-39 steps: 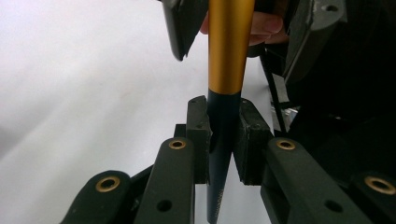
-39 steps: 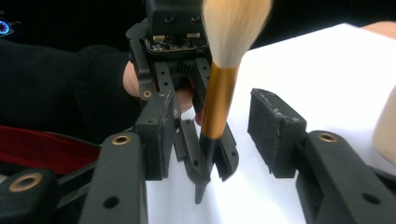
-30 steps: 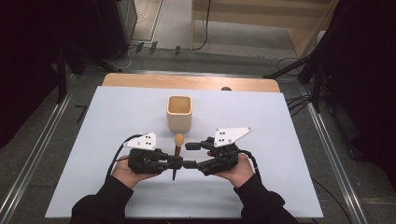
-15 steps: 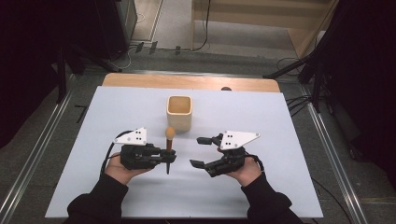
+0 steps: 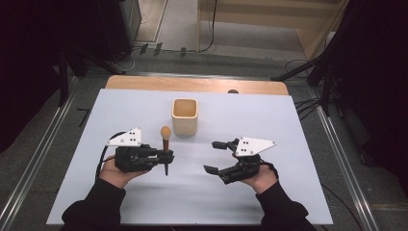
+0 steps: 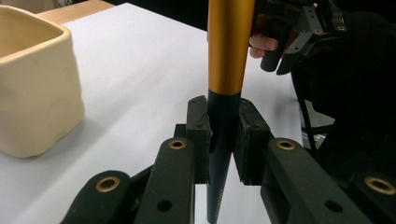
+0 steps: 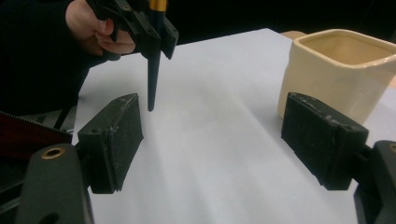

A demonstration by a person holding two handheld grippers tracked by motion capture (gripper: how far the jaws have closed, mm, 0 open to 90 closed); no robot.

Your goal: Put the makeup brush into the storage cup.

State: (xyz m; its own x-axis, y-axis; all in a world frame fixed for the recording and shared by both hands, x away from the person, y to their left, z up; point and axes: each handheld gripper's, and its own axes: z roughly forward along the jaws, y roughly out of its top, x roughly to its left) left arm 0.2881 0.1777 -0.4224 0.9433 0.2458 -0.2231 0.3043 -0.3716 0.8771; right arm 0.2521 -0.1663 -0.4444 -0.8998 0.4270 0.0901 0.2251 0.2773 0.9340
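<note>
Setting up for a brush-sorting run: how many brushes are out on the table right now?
1. A makeup brush with a black and gold handle stands upright in the left gripper, just left of the cream square ceramic cup, whose inside is partly hidden.

brush (image 6: 230, 51) head cut off by top edge, cup (image 6: 32, 84) cropped at left

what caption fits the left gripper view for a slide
Left gripper clamps a brush upright by its dark handle, beside the cream cup.
</note>
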